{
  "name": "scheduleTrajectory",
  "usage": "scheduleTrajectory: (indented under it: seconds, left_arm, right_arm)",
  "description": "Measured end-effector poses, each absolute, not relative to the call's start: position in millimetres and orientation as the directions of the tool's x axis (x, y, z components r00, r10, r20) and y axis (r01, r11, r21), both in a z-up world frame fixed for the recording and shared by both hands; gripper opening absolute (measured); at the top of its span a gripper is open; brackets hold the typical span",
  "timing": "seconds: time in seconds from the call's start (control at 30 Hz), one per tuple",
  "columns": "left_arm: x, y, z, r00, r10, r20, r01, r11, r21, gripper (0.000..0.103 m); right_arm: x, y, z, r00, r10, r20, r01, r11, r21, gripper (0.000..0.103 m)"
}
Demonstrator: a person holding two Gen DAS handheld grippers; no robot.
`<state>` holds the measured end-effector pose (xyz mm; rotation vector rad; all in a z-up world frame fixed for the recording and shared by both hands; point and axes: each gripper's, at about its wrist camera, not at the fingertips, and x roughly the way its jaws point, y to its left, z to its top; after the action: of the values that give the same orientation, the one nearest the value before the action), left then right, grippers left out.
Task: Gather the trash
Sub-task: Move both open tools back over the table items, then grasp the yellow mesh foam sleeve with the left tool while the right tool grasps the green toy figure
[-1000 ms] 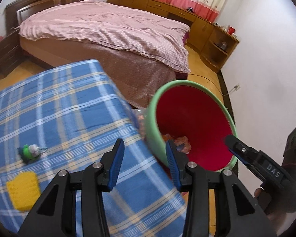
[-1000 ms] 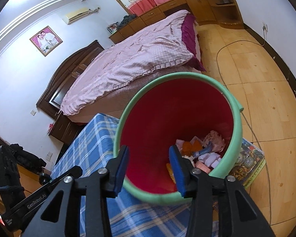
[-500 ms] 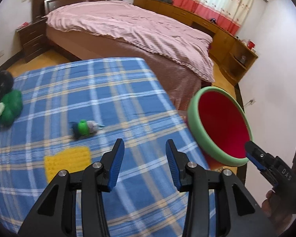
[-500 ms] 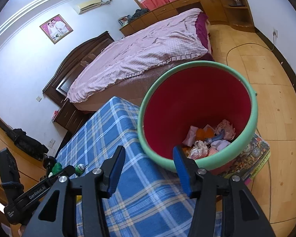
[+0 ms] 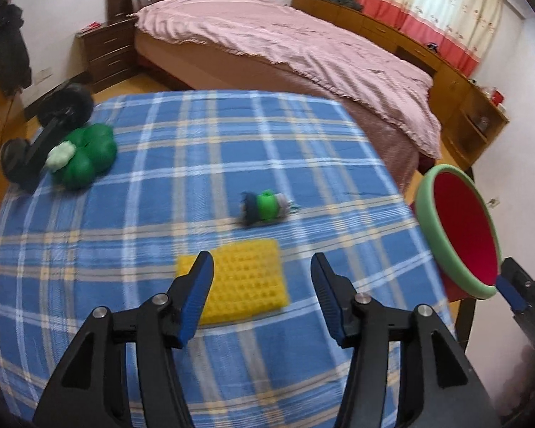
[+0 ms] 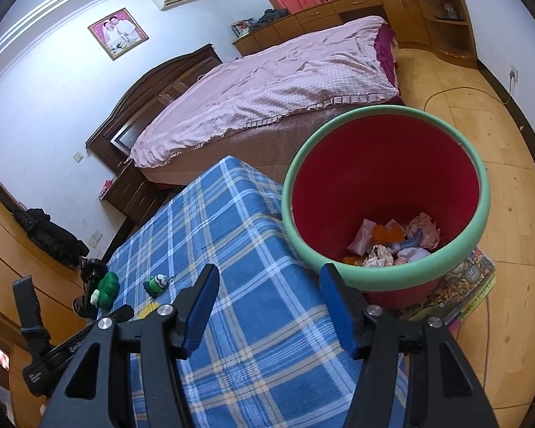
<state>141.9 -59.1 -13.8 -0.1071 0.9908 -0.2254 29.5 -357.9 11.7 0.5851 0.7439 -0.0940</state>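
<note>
Trash left to collect lies on the blue plaid tabletop, and the piece the next move most likely turns on is the yellow waffle-textured sponge. In the left wrist view it sits directly ahead of the left hand-held gripper, lying flat, partly behind the left blue fingertip and reaching into the gap between the two. Its long axis appears to run roughly crosswise to the fingers, left to right across the view and a little tilted, so the jaws as they stand would span its length rather than its width; a small wrist turn may be needed, I judge, to take it across the shorter side.

Just beyond the sponge, apart from it, lies a small green and dark blue wrapper-like scrap, long axis also roughly crosswise, its pale end pointing right toward the bin. A green clover-shaped toy sits well off to the far left, against a black stand.

The left hand-held gripper is spread wide and carries nothing. The right hand-held gripper is likewise wide and empty, hovering at the tabletop's edge near the red bin with the green rim, which stands on the floor beside the tabletop and already holds crumpled paper and scraps.

The left arm is clearly nearer the sponge; the right is nearer the bin.
</note>
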Motion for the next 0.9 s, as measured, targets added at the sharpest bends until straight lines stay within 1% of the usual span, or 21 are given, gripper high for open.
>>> scheduleTrajectory:
  seconds: [0.13,0.2,0.47,0.67,0.7,0.77,0.83,0.87,0.9]
  left_arm:
    - [142,-46,-25,0.525,-0.164,-0.835,0.081,0.986,-0.143,0.058]
    - [141,-40,-30,0.522,-0.155,-0.839,0.069,0.988,-0.139,0.058]
    - [141,-30,-49,0.481,-0.196,-0.855,0.056,0.98,-0.193,0.058]
    - [140,-28,-53,0.487,-0.232,-0.842,0.066,0.971,-0.229,0.058]
    - [141,-27,-53,0.492,-0.236,-0.838,0.068,0.97,-0.233,0.056]
    - [142,-26,-53,0.494,-0.257,-0.831,0.083,0.965,-0.249,0.048]
    - [141,-25,-54,0.489,-0.294,-0.821,0.101,0.954,-0.282,0.035]
    - [141,-24,-54,0.486,-0.314,-0.815,0.107,0.948,-0.301,0.032]
    - [141,-22,-53,0.491,-0.326,-0.808,0.112,0.943,-0.313,0.026]
  right_arm:
    - [32,-352,10,0.736,0.128,-0.665,0.274,0.842,0.465,0.062]
    - [33,-347,9,0.735,0.134,-0.664,0.267,0.844,0.466,0.063]
    - [41,-325,2,0.722,0.158,-0.674,0.242,0.855,0.458,0.064]
    - [51,-307,2,0.708,0.179,-0.684,0.21,0.87,0.446,0.064]
    - [54,-305,2,0.705,0.184,-0.685,0.206,0.871,0.446,0.064]
    - [60,-297,3,0.701,0.189,-0.687,0.191,0.879,0.437,0.064]
    - [65,-289,4,0.697,0.196,-0.69,0.174,0.887,0.428,0.064]
    - [69,-284,4,0.693,0.202,-0.692,0.164,0.891,0.424,0.064]
    - [71,-279,4,0.691,0.205,-0.694,0.156,0.894,0.419,0.064]
